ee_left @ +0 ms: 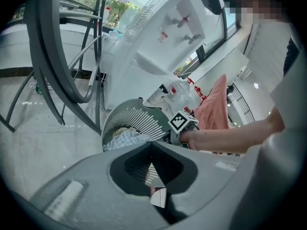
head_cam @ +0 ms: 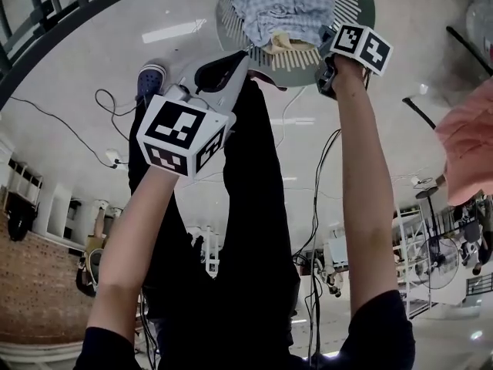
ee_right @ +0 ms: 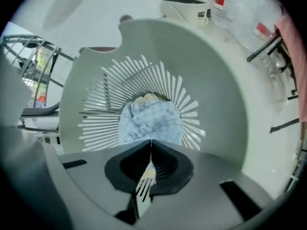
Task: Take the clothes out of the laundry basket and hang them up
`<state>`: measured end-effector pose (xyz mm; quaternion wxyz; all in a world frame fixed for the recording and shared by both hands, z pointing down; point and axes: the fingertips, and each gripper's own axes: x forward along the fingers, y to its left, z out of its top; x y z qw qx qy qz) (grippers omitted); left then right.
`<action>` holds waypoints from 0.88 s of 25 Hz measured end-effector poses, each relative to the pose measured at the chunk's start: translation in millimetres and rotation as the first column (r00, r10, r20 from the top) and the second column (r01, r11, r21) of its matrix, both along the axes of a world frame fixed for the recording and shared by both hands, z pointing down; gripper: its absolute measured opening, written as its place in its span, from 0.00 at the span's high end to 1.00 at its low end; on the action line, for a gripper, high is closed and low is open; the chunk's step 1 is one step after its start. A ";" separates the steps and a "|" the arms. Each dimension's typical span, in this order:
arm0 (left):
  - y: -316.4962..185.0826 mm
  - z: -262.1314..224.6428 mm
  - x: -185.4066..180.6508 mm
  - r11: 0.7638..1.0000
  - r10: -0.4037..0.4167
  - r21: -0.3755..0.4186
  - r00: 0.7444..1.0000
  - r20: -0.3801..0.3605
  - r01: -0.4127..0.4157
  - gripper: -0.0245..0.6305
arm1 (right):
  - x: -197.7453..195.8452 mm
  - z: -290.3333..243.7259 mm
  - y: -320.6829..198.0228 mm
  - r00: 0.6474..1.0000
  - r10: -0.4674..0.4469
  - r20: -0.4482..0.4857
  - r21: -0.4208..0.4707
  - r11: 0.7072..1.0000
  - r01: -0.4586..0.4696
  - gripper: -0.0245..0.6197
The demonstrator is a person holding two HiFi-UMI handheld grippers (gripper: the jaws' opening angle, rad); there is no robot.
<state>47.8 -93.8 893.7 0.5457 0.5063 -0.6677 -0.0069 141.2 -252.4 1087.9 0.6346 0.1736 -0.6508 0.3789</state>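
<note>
Step in hand: pick-up of the next garment from the laundry basket (head_cam: 358, 6), which stands on the floor (head_cam: 85, 45) at the far side of the scene. The basket holds a blue checked cloth (head_cam: 281, 6) heaped beside a beige item (head_cam: 286, 43). The right gripper (ee_right: 151, 143) points steeply down at the near right rim of the basket. Its jaws are together, with the tips at the edge of the checked cloth; whether a fold is caught between them cannot be confirmed. The left gripper (ee_left: 152, 147) is held to the near left of the basket, jaws closed on nothing. A pink garment (head_cam: 470, 141) hangs at the right. Next move, as a judgement: check that the cloth rises with the right gripper. If it does not, reopen the jaws and pinch deeper into the heap. Then lift the cloth clear of the rim and bring in the left gripper to spread it for hanging.
</note>
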 end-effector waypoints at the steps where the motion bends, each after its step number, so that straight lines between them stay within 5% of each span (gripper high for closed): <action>1: -0.7 -1.7 -0.4 1.000 0.004 0.000 1.000 -0.002 -0.004 0.93 | -0.6 -13.7 1.9 0.999 -0.012 0.031 -0.001 1.000 0.012 0.95; 7: -0.8 -1.1 -1.3 0.999 0.048 -0.026 0.999 -0.005 -0.048 0.93 | 14.0 -64.3 12.4 0.974 -0.136 0.180 0.065 0.990 0.127 0.95; 16: 4.8 -9.4 3.7 0.990 0.131 -0.047 0.991 -0.040 -0.133 0.93 | 14.2 -148.4 43.7 0.886 -0.262 0.383 0.130 0.965 0.229 0.95; 22: 9.4 -6.1 11.8 0.981 0.181 -0.063 0.982 -0.052 -0.185 0.93 | 10.7 -195.4 48.4 0.848 -0.166 0.503 0.077 0.986 0.147 0.96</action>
